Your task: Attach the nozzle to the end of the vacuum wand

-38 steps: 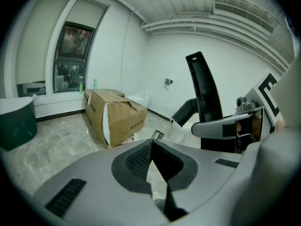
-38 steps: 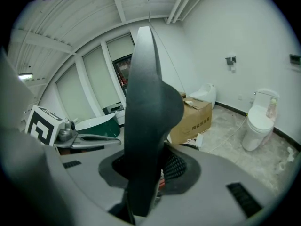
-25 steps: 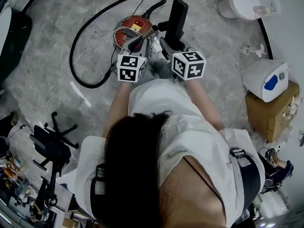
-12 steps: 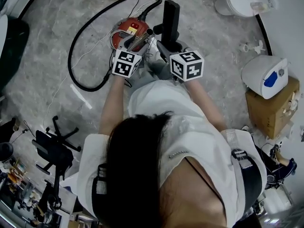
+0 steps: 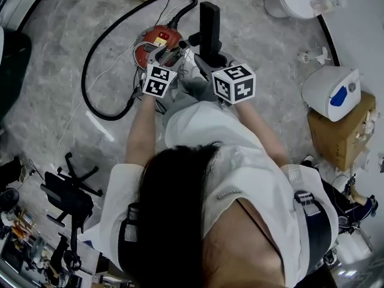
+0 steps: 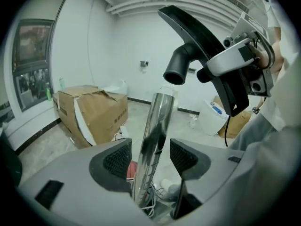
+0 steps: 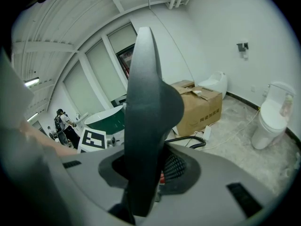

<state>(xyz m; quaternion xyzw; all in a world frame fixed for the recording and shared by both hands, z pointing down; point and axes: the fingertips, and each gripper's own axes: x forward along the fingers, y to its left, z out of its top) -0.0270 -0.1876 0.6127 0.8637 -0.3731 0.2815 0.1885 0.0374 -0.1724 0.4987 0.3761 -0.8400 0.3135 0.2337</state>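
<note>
Standing over a red vacuum (image 5: 159, 41) on the floor, a person brings the two parts of the job together. The right gripper (image 7: 146, 166) has its fingers clamped on the black nozzle (image 6: 202, 36), held up with its round socket facing down and just above the open end of the chrome wand (image 6: 157, 126). The left gripper (image 6: 150, 157) sits lower on the wand. Its fingers (image 6: 117, 159) have just been opening and now stand wide on either side of the tube, a slim gap showing at each pad, so nothing steadies the wand at this instant. The step in hand appears to be taking a fresh hold lower down before the join. Done well, the left fingers would close squarely across the tube, firm enough that the smooth metal cannot slip or lean. The right hand would then line the socket up with the wand's axis and press straight down, since a tilted approach would likely jam at the rim.
</note>
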